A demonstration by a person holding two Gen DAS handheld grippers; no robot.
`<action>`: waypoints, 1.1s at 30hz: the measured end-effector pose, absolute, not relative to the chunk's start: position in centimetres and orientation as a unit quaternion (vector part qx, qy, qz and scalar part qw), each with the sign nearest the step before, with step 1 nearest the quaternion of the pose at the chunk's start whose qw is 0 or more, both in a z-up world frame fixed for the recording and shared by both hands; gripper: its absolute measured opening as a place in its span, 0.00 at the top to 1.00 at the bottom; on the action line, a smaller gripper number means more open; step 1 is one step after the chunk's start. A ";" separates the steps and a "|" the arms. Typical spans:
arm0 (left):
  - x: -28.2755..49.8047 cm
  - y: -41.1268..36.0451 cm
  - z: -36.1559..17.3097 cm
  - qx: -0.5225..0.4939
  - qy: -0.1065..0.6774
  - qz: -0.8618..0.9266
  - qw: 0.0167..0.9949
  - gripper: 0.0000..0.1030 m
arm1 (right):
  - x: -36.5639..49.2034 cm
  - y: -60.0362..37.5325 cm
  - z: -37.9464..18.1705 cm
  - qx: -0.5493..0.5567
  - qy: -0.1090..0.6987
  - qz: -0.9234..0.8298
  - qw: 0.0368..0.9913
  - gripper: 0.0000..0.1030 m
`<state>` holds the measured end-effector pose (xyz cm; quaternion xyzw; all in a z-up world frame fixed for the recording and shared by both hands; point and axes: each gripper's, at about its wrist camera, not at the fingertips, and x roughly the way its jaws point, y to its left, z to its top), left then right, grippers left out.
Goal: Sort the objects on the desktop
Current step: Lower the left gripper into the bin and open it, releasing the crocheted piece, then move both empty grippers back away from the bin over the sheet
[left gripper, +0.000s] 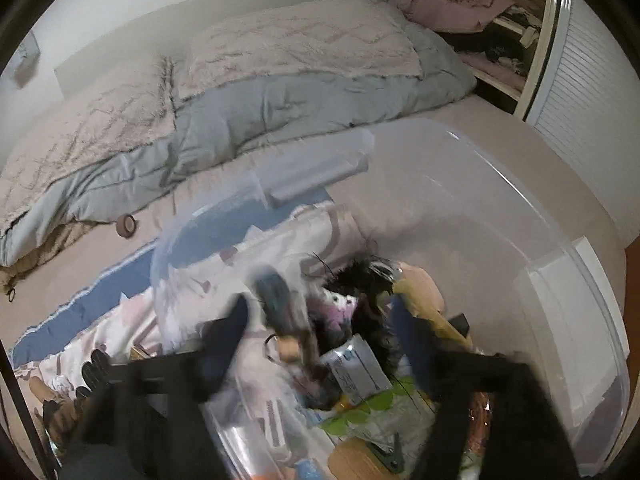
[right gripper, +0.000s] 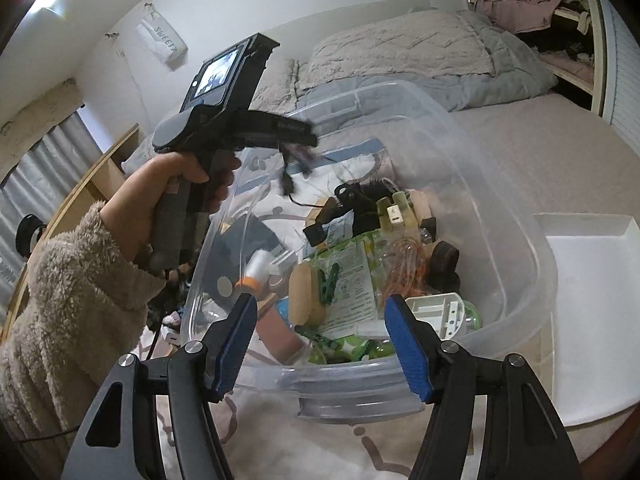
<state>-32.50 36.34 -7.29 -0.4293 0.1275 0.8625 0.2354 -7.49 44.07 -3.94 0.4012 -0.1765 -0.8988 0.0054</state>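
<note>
Clear bin [right gripper: 500, 184] on bed, packed with clutter: green clips [right gripper: 329, 280], orange cord [right gripper: 404, 268], black charger [right gripper: 352, 196], packets, small bottles. White tray [right gripper: 592, 280] just right of bin, bare as far as visible. Judgement: sorting barely begun, nearly everything left in bin.

Right gripper [right gripper: 320, 344] spread wide, empty, at bin's near rim.

Left gripper [left gripper: 316, 328] over bin, blurred; jaws apart, small dark item [left gripper: 280, 300] between them, grip uncertain.

Pink tape roll [left gripper: 127, 224] lies on bed outside bin.
</note>
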 end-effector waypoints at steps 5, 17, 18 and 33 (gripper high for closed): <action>-32.3 36.1 -7.2 -0.428 0.122 0.862 0.242 0.22 | -7.5 43.8 -4.0 0.403 -0.174 -0.899 0.008 0.36; -29.5 35.8 -5.8 -0.400 0.128 0.867 0.267 0.22 | -7.8 43.5 -3.6 0.394 -0.178 -0.902 0.004 0.35; -29.2 35.8 -5.6 -0.399 0.127 0.867 0.270 0.22 | -7.7 43.4 -3.5 0.392 -0.178 -0.902 0.002 0.35; -23.6 31.7 -1.2 -0.361 0.108 0.882 0.282 0.02 | -7.2 43.6 -1.3 0.344 -0.177 -0.919 -0.071 0.00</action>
